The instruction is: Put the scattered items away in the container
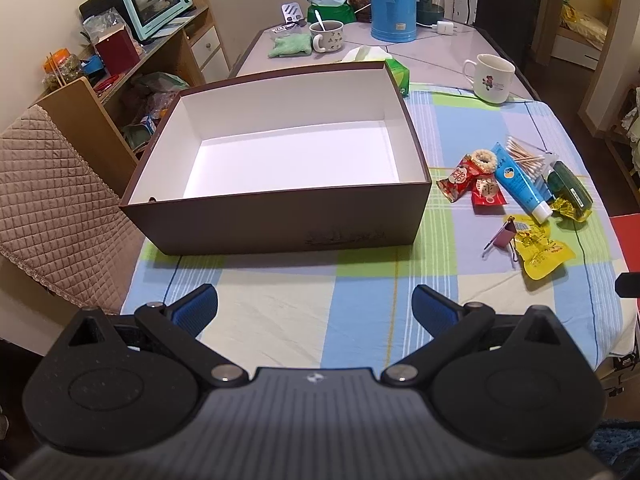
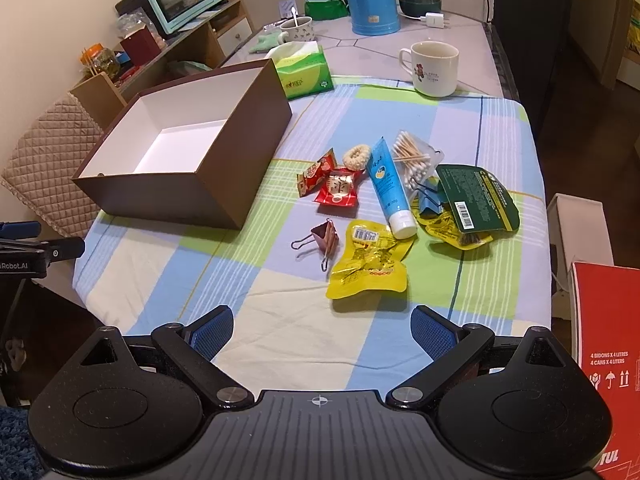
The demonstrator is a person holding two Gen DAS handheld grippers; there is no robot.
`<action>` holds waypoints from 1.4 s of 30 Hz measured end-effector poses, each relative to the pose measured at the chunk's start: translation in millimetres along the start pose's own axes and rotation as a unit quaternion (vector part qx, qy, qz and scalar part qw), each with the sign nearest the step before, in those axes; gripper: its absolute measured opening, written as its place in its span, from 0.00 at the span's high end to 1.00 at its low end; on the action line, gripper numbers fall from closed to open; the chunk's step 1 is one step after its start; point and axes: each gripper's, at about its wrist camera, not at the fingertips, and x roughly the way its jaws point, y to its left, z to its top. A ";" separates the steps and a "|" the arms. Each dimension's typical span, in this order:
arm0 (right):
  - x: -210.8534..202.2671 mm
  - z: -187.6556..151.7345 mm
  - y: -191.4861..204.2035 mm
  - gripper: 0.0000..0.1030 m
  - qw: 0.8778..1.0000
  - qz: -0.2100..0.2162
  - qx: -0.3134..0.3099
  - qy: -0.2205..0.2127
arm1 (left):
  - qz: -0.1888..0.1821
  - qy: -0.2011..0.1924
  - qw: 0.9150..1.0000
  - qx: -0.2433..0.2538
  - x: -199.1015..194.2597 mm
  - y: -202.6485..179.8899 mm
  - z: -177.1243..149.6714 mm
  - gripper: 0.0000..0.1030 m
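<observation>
The brown box [image 1: 276, 184] sits empty on the table [image 1: 304, 292], white floor bare, and the left tool [image 1: 315, 307] hovers just short of it, jaws spread wide, holding nothing. Over to the right view: right tool [image 2: 322, 330] equally wide and empty, nearest the yellow packet [image 2: 370, 262] beside the box. Nothing's packed yet; first pick should be that packet, perhaps.
</observation>
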 end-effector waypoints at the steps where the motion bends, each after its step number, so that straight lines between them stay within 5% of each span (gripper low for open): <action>1: -0.1 0.1 0.4 0.05 1.000 0.000 0.001 0.000 | 0.000 0.000 1.000 0.000 -0.1 0.8 0.2 0.01; 42: 2.8 3.5 -9.8 0.05 1.000 0.005 0.019 -0.003 | -0.010 0.004 1.000 0.009 13.0 -1.9 13.3 0.01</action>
